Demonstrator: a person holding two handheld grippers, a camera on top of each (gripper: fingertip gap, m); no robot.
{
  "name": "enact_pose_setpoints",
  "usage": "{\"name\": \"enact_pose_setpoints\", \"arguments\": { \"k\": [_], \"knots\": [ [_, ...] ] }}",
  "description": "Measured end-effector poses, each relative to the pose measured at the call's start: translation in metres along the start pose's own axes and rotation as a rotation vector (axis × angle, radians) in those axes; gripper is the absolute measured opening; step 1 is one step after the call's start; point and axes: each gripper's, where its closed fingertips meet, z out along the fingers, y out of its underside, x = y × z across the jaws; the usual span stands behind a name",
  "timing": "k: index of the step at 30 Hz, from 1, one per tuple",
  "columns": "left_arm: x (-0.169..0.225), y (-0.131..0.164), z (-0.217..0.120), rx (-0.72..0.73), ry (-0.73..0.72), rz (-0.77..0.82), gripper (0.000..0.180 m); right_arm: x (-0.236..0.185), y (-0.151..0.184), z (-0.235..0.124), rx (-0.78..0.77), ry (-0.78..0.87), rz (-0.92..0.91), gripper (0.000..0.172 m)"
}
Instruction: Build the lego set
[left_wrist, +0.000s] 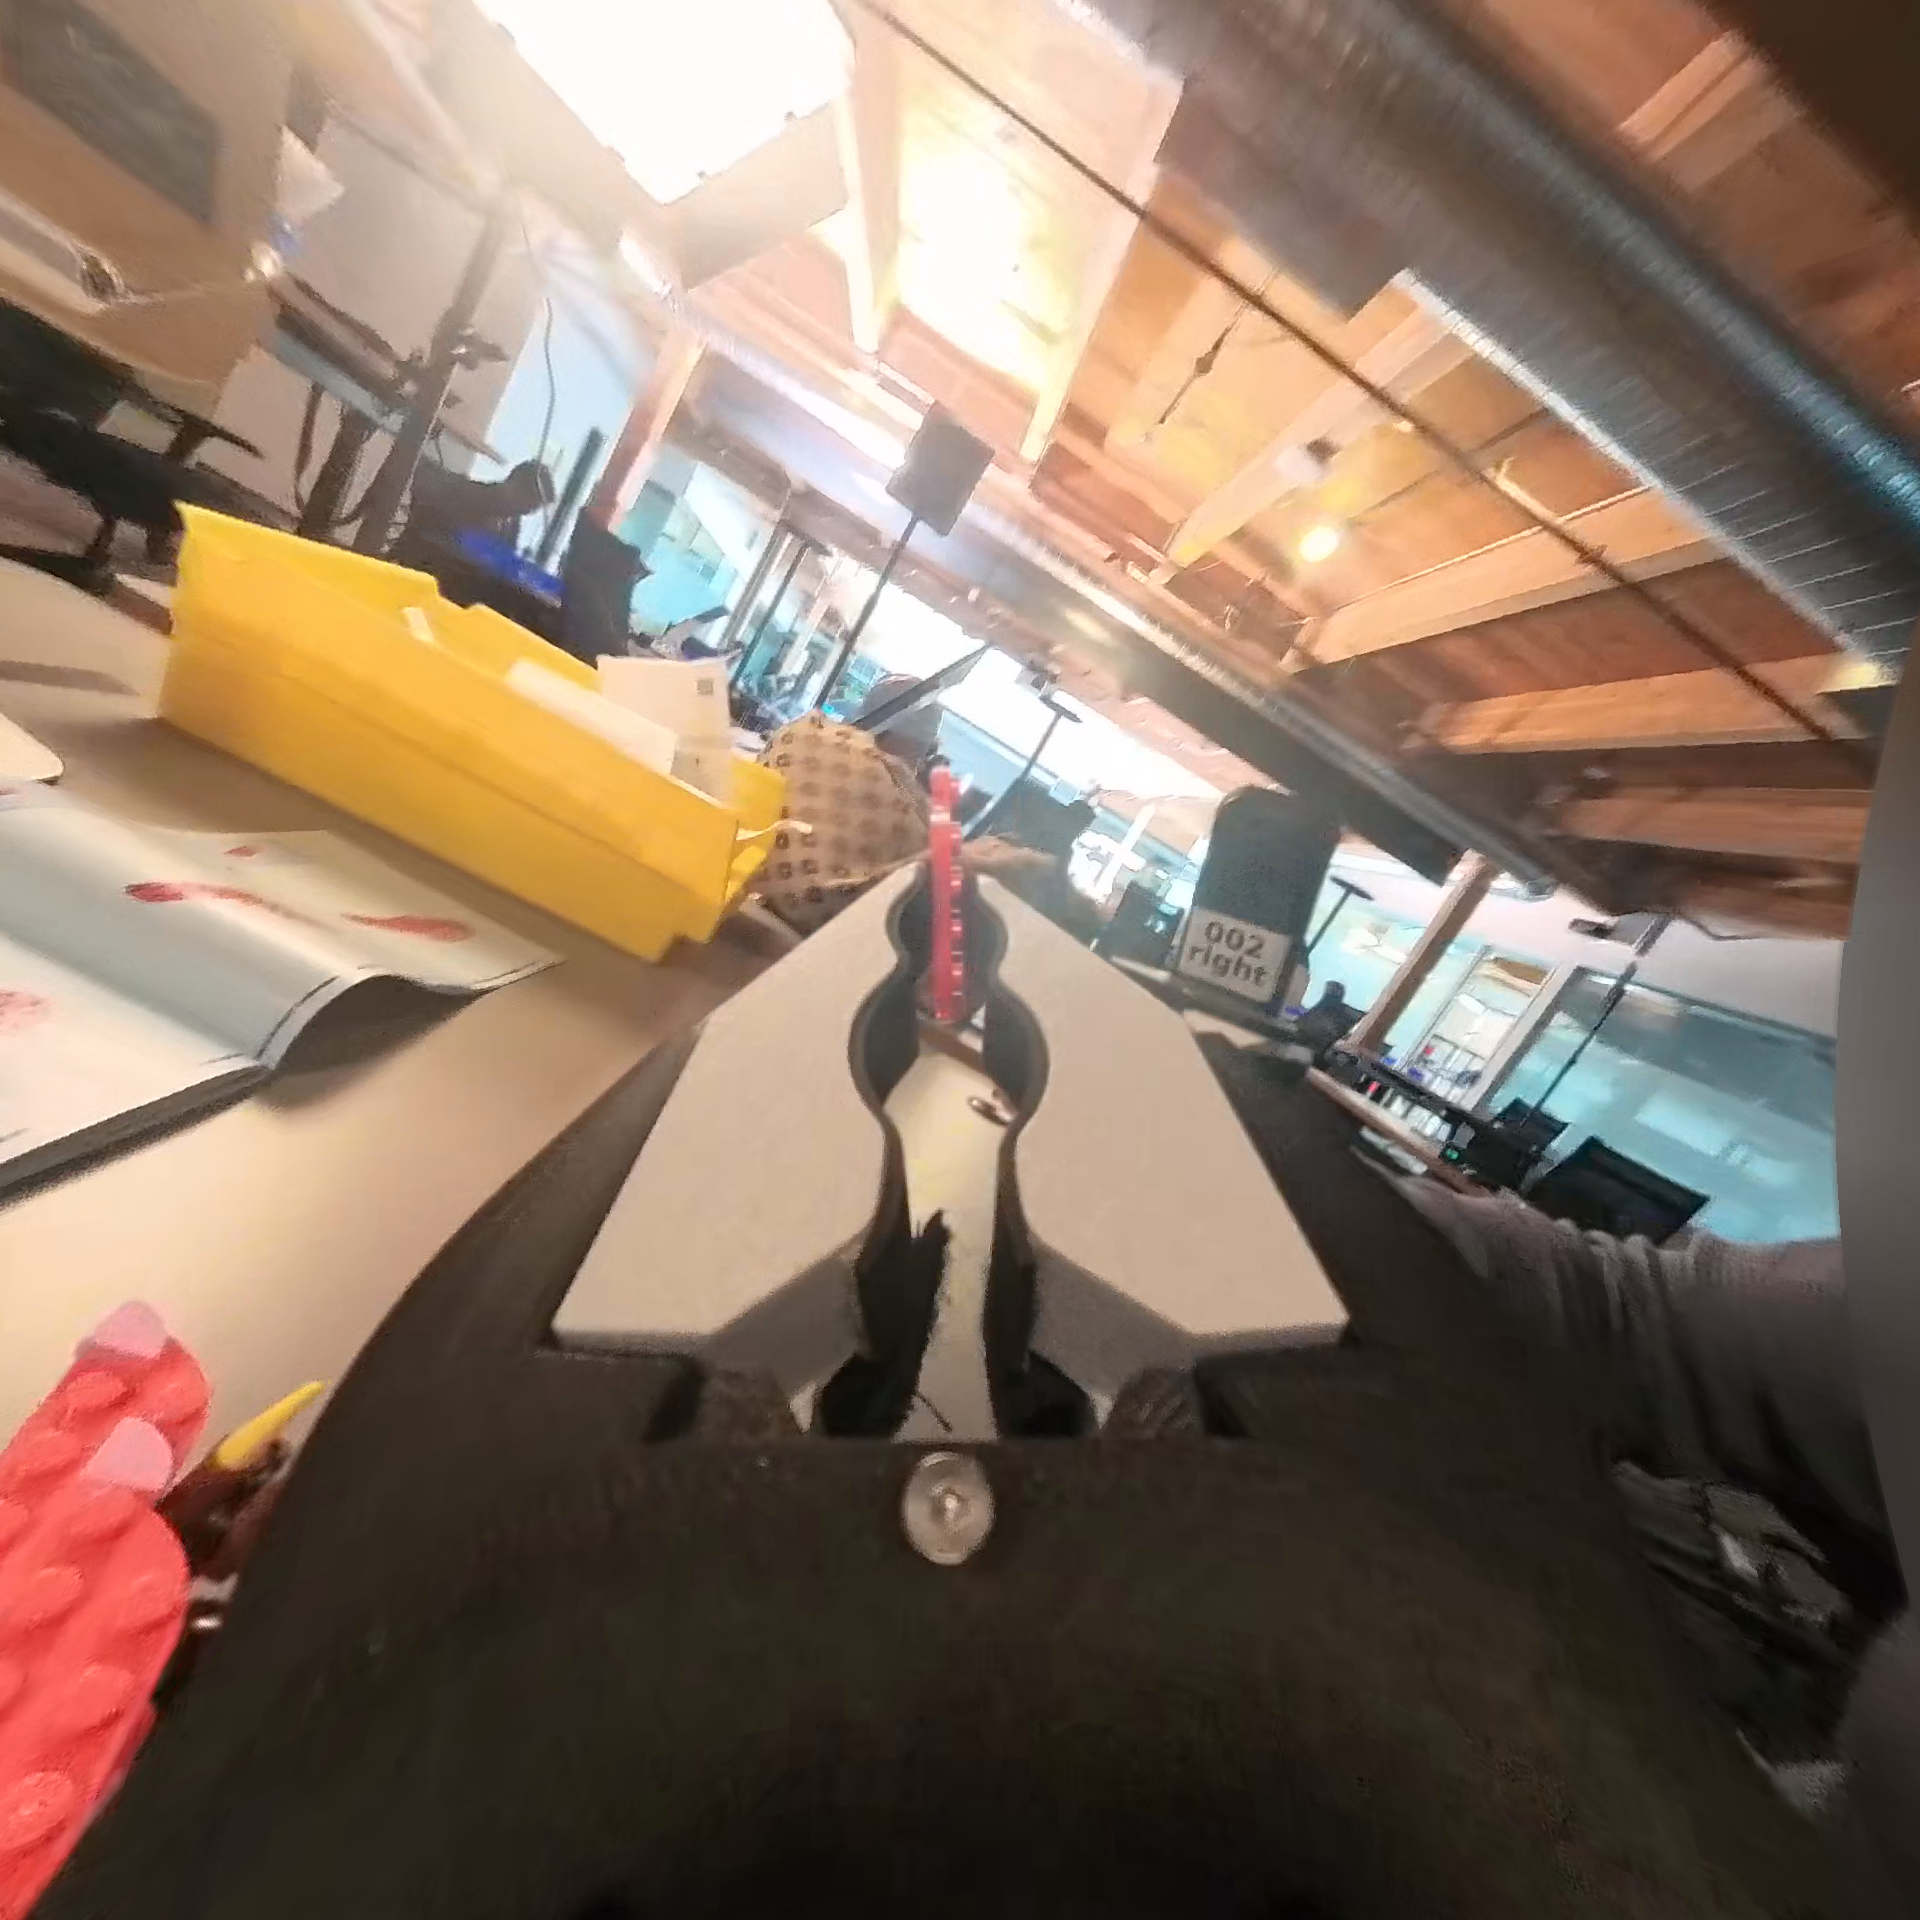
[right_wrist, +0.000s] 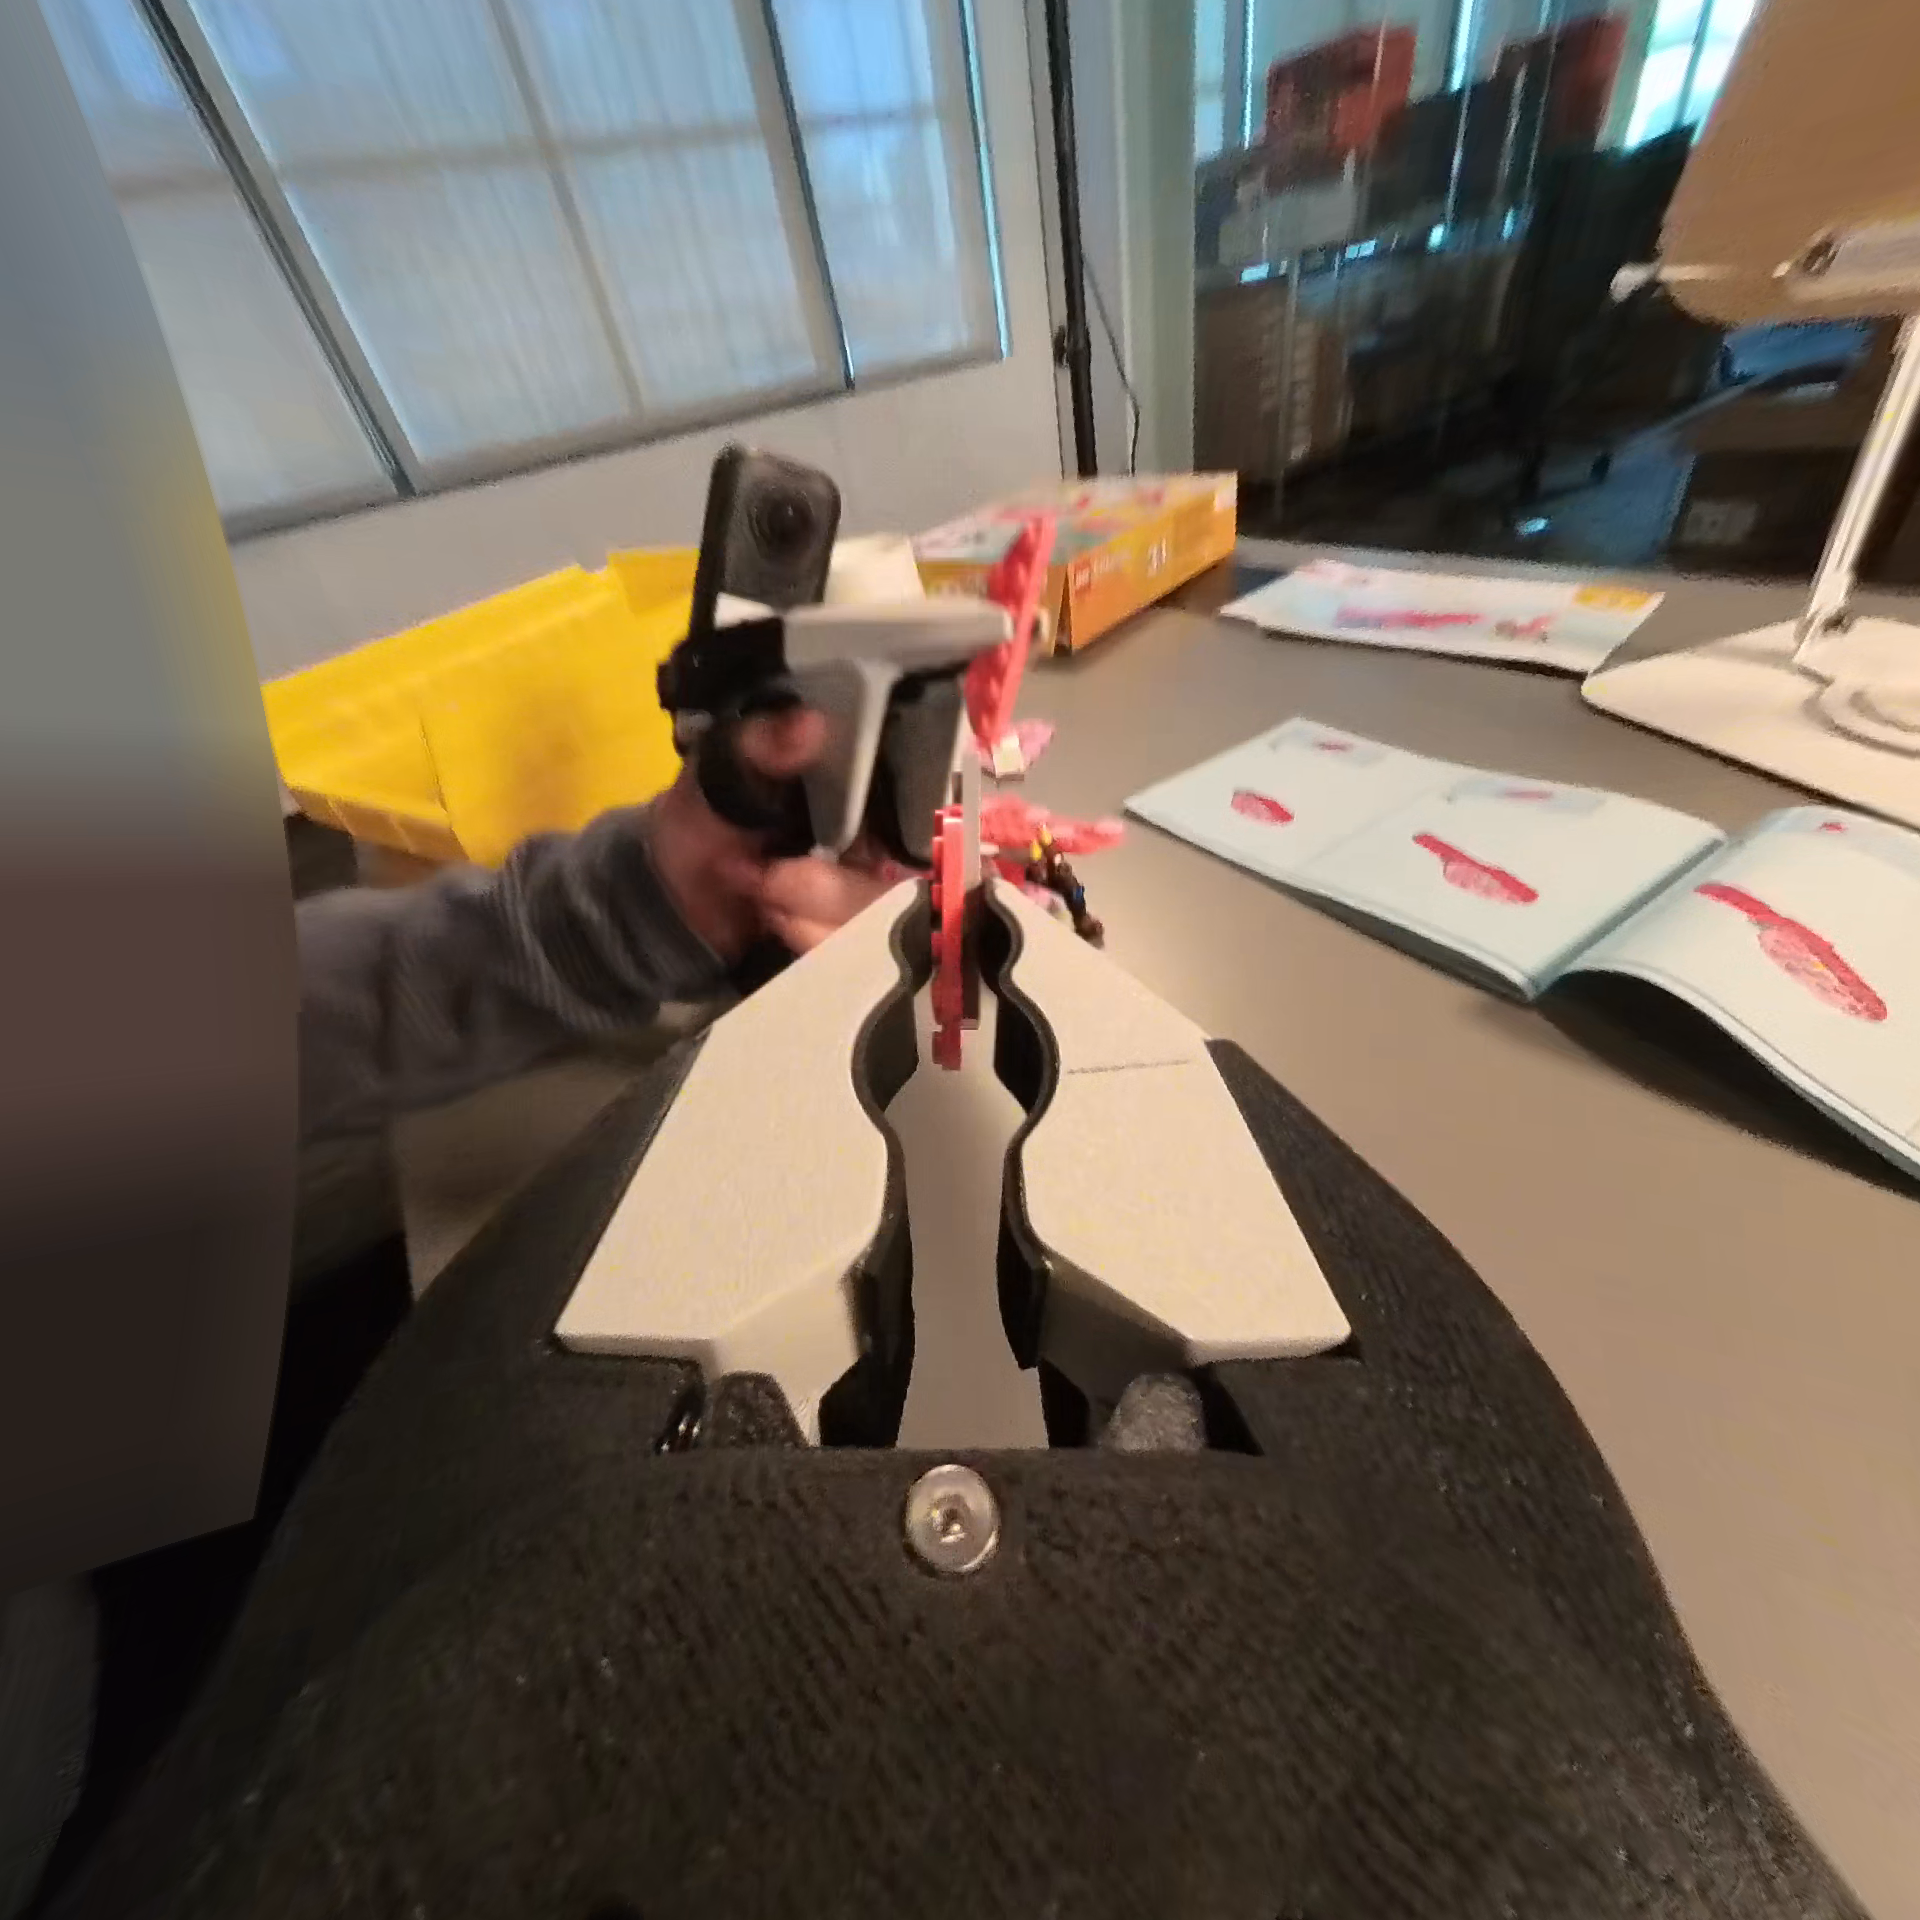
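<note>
Tongs (left_wrist: 948, 904) of the left hand fill the lower middle of the left wrist view, closed on a thin red plate (left_wrist: 945, 883) standing on edge at their tips. A yellow bin (left_wrist: 416, 717) sits at left on the tabletop (left_wrist: 416, 1174), an open booklet (left_wrist: 208, 966) below it, and a red studded piece (left_wrist: 83, 1558) at lower left

Right wrist view: the right tongs (right_wrist: 951, 914) grip a red toothed plate (right_wrist: 948, 966) upright in mid-frame. Above and behind, the left tongs (right_wrist: 1008, 634) clamp a pink-red studded plate (right_wrist: 1013, 623). Booklets (right_wrist: 1507, 883) lie at right, the yellow bin (right_wrist: 468, 717) at left
</note>
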Motion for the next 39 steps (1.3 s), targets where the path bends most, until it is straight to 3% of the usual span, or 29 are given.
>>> {"name": "enact_pose_setpoints", "arguments": {
  "k": [6, 15, 25, 28, 32, 36, 39],
  "knots": [
    [-0.005, 0.033, 0.013, -0.154, -0.100, 0.140, 0.003, -0.013, -0.008, 0.011, 0.058, 0.027, -0.099, 0.005],
    [-0.006, 0.022, 0.011, -0.081, -0.227, 0.339, 0.003, -0.019, 0.004, 0.028, 0.006, 0.146, -0.396, 0.005],
    [-0.009, 0.029, 0.012, -0.152, -0.268, 0.454, 0.003, -0.007, 0.020, 0.030, -0.101, 0.169, -0.407, 0.005],
    [-0.020, 0.033, 0.009, -0.211, -0.323, 0.527, 0.003, -0.006, 0.032, 0.032, -0.174, 0.119, -0.333, 0.005],
    [-0.007, 0.014, 0.003, -0.108, -0.191, 0.385, 0.003, 0.002, 0.028, 0.029, -0.168, 0.068, -0.219, 0.005],
    [0.035, -0.004, -0.008, -0.038, 0.165, 0.182, 0.003, 0.011, 0.016, 0.033, -0.150, 0.017, -0.154, 0.005],
    [0.045, -0.019, -0.020, 0.001, 0.220, 0.193, 0.003, 0.005, 0.005, 0.046, -0.130, -0.067, -0.161, 0.005]
  ]
}}
